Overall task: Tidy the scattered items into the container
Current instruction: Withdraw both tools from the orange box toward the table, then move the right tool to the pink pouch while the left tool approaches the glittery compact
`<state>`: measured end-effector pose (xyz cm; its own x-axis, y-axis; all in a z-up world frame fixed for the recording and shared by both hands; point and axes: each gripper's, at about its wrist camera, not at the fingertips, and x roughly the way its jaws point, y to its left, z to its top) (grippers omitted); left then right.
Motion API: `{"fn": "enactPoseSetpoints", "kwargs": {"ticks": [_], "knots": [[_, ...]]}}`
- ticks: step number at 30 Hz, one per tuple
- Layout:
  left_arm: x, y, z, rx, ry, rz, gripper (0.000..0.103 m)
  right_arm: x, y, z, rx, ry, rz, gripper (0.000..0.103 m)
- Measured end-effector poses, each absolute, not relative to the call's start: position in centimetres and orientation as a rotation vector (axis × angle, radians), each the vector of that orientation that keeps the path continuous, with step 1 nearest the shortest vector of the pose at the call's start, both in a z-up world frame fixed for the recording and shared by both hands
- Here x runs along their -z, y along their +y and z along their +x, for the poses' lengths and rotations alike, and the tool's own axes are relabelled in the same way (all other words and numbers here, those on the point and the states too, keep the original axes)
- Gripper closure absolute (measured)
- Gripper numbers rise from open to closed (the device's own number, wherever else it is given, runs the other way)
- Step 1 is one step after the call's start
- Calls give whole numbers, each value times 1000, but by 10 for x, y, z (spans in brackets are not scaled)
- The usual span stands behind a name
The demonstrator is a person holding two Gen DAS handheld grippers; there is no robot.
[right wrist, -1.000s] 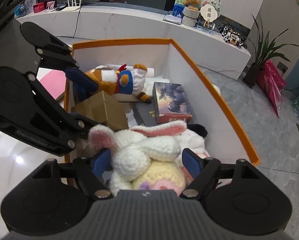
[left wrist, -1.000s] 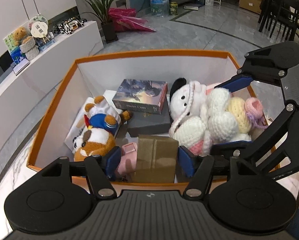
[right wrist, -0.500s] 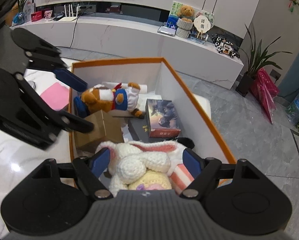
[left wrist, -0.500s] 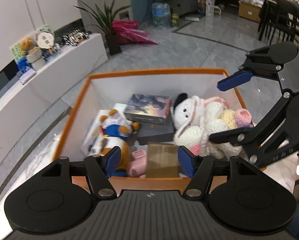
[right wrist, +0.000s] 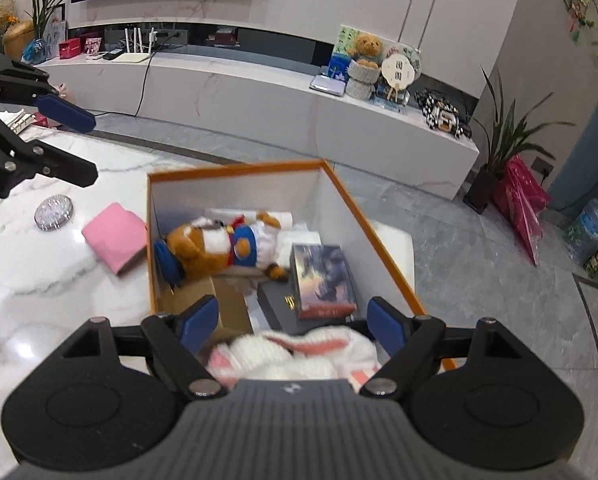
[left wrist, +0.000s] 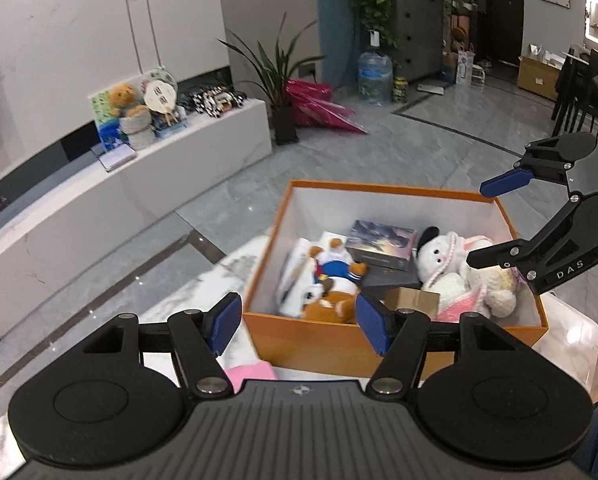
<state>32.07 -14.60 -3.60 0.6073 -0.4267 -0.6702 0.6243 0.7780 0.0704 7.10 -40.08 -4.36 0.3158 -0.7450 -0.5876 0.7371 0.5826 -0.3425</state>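
Orange box, white inside (plush toys, boxes piled); left gripper, right gripper both spread, empty.

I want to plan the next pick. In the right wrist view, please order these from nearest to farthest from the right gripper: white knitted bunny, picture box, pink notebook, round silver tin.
From the right gripper:
1. White knitted bunny, between the fingers.
2. Picture box, inside the container, ahead.
3. Pink notebook, left on the table.
4. Round silver tin, farther left.
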Motion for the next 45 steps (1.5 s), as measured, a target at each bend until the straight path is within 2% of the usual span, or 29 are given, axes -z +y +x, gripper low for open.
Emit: {"fn": "enactPoseSetpoints", "kwargs": {"ticks": [8, 14, 17, 30, 45], "knots": [[13, -103, 304, 592, 596, 281, 24, 15, -388, 107, 948, 718, -73, 18], [17, -65, 293, 580, 561, 221, 21, 10, -381, 133, 923, 690, -102, 18], [25, -42, 289, 567, 555, 189, 18, 15, -380, 149, 909, 682, -114, 17], [66, 33, 307, 460, 574, 95, 17, 57, -389, 238, 799, 681, -121, 16], [92, 49, 319, 432, 581, 106, 14, 88, -393, 279, 687, 693, -208, 14]]}}
